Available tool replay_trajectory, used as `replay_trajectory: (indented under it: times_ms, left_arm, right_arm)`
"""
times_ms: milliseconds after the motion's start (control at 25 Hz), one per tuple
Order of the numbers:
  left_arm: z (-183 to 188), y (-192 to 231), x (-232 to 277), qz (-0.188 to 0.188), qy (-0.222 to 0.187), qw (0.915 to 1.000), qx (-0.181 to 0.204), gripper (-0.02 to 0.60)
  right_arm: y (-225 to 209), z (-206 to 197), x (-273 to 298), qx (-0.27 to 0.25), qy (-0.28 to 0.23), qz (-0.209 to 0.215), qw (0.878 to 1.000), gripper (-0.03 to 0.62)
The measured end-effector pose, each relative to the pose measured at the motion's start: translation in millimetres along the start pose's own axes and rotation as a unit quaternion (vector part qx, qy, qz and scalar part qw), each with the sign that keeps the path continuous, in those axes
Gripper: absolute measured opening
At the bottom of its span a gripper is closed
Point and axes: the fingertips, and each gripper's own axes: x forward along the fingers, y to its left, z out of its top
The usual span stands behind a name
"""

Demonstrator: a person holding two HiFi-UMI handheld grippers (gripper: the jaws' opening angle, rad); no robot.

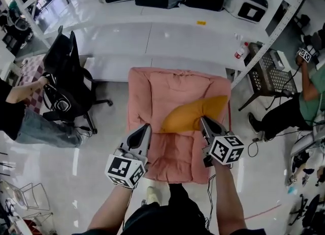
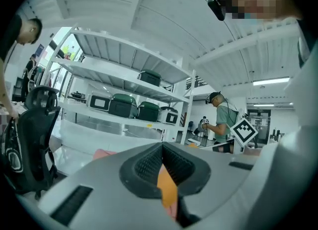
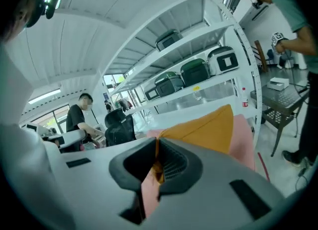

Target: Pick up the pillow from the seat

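Right claw: pinching the orange pillow at its 6 o'clock edge | Left claw: pressed together, just beside the pillow's 9 o'clock end | Pillow: over the pink seat, centre toward 3 o'clock

My head view looks steeply down from above the seat. The left gripper and right gripper sit close to its lower edge. Each gripper view sits directly behind its own jaws, very near them, and faces roughly level toward the shelf. All three views share the pillow, the shelf and the black chair.
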Motion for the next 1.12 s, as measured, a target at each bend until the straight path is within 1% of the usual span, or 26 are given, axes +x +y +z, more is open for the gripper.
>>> replay_trajectory:
  times_ms: [120, 200, 320, 440, 600, 840, 1120]
  left_arm:
    - [20.8, -1.4, -4.6, -0.007, -0.021, 0.9997, 0.007, 0.005]
    - [33.0, -3.4, -7.7, -0.012, -0.032, 0.9994, 0.01, 0.005]
    - [52.6, -4.1, -9.0, -0.018, -0.042, 0.9989, 0.008, 0.005]
    - [80.4, -0.3, -3.8, -0.025, -0.055, 0.9981, 0.011, 0.005]
    - [109.7, -3.3, -16.0, -0.033, -0.07, 0.9969, 0.011, 0.005]
    - [141.0, -1.5, -29.5, -0.028, -0.079, 0.9965, 0.006, 0.005]
    - [174.4, -1.9, -43.4, -0.029, -0.102, 0.9941, 0.022, 0.005]
  right_arm:
    - [11.4, 24.0, -10.8, 0.015, -0.032, 0.004, 0.999, 0.017]
    - [18.8, 38.2, -18.0, 0.016, -0.048, 0.003, 0.999, 0.016]
    - [34.5, 62.3, -26.6, 0.004, -0.067, 0.006, 0.998, 0.017]
    - [54.5, 93.5, -30.9, -0.018, -0.092, 0.012, 0.995, 0.017]
    - [83.0, 118.4, -46.4, -0.024, -0.107, 0.027, 0.994, 0.017]
    - [114.1, 161.8, -66.8, -0.018, -0.136, 0.05, 0.989, 0.015]
    - [137.8, 184.5, -78.3, -0.034, -0.163, 0.069, 0.984, 0.015]
